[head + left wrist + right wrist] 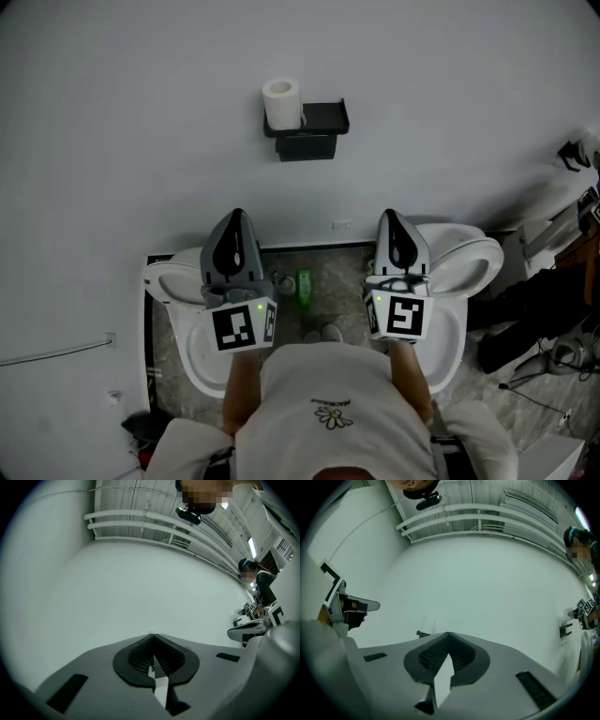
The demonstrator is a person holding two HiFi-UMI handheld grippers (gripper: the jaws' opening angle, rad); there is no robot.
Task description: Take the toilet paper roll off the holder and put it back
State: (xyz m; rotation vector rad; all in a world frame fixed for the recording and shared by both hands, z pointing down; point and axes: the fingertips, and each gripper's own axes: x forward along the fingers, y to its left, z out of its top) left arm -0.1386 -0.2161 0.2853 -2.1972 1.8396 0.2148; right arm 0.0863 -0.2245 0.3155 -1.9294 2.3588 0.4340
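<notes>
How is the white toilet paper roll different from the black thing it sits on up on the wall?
The toilet paper roll is white, and the holder is black. The roll is a round tube standing on end, while the holder is boxy with flat sides. The roll is narrower and takes up only the holder's left end, leaving the rest bare. What they share is that both are up on the pale wall and they touch each other.

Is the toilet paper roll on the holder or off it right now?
On: the white toilet paper roll stands upright on the left end of the black wall-mounted holder.
</notes>
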